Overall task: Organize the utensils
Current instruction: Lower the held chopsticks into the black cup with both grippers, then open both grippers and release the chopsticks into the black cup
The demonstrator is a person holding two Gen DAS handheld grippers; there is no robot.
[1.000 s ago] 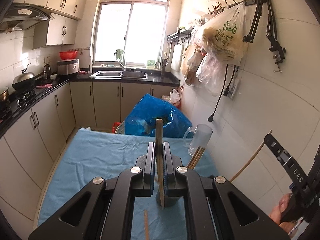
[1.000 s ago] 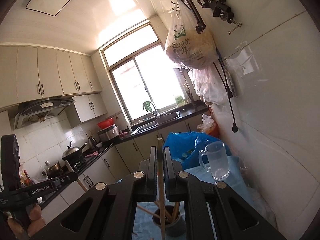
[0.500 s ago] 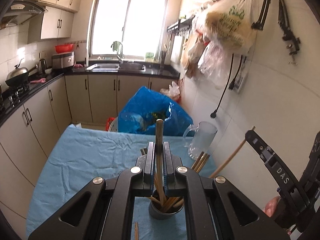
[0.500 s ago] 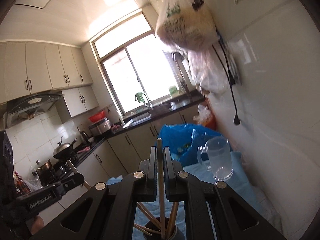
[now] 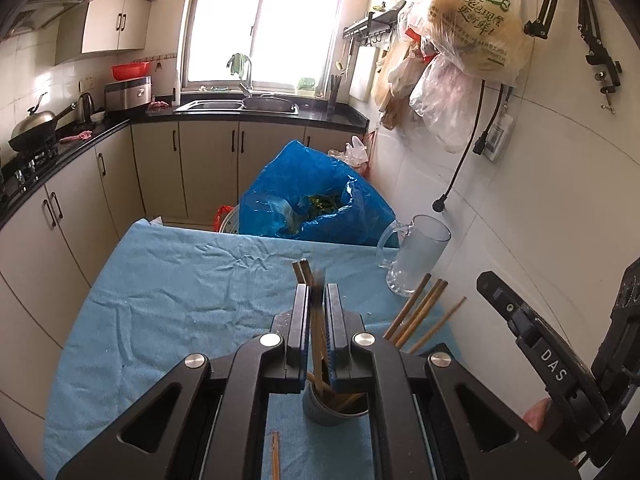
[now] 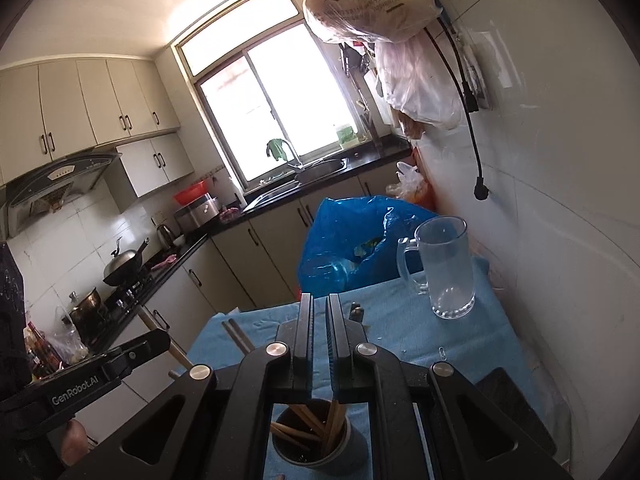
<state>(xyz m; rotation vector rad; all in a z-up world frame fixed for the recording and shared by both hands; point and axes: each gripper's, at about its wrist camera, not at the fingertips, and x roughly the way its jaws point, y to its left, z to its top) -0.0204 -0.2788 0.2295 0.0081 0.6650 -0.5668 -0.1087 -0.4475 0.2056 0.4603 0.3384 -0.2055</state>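
Left wrist view: the left gripper hangs over a round grey holder cup standing on the blue cloth-covered tabletop. Its fingers pinch a thin brown wooden chopstick, blurred, whose lower end reaches down into the cup among other chopsticks. More brown chopsticks fan out to the right from the cup. One loose chopstick lies flat on the cloth near the cup. A clear glass mug with a handle stands upright further back by the white wall. The right gripper shows at the right edge.

Right wrist view: the right gripper is above the same cup, its fingers nearly pressed together with nothing visible between them. Chopsticks lean inside the cup. The left gripper enters from the left, a chopstick at its tip.
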